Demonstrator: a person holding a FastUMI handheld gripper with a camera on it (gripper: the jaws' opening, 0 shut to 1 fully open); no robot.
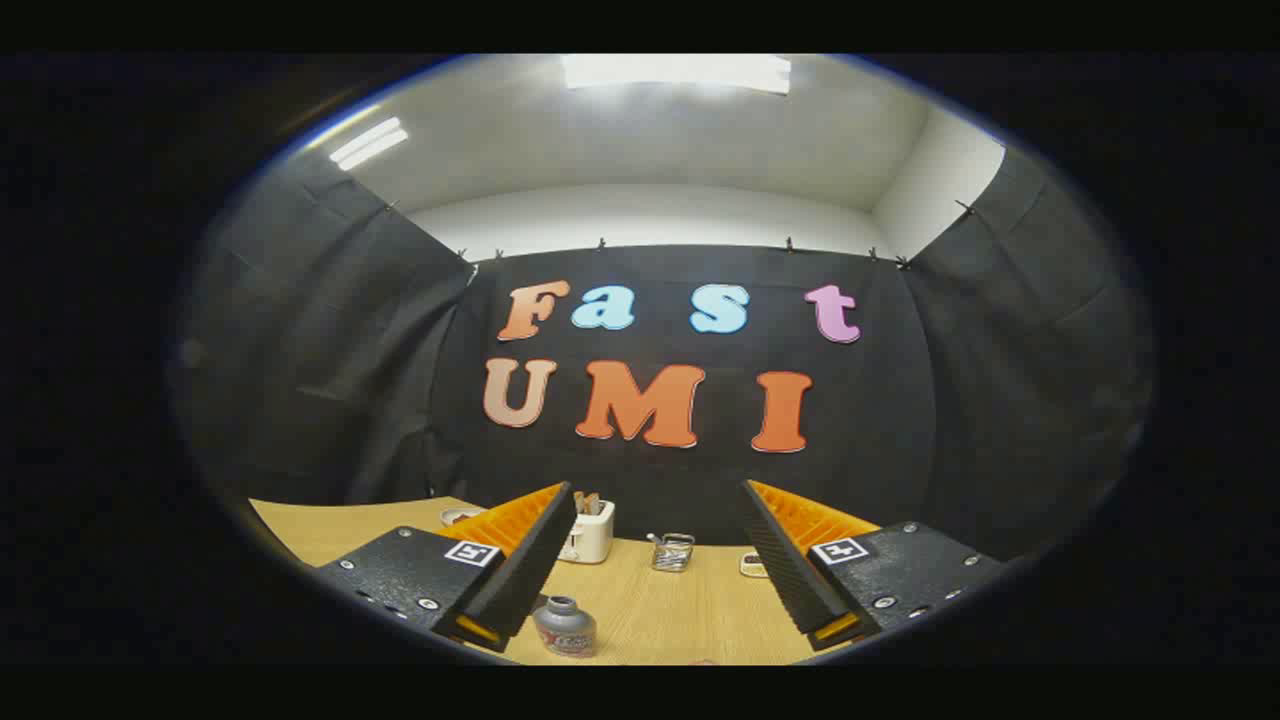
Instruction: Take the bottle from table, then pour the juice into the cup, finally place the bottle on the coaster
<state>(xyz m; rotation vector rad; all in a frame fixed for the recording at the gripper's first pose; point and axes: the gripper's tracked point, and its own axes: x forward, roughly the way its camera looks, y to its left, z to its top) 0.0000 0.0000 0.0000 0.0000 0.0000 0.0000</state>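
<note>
A small grey bottle (565, 626) with a grey cap and a red-and-white label stands upright on the wooden table (680, 610). It sits low between the two fingers, closer to the left finger (520, 570) than to the right one. My gripper (655, 495) is open, held above the table, with nothing between its fingers. A small clear glass cup (672, 552) stands farther back on the table, beyond the fingers.
A white toaster (590, 530) with toast in it stands at the back of the table by the left finger. A small white dish (458, 516) lies at the back left. A small flat item (752, 565) lies by the right finger.
</note>
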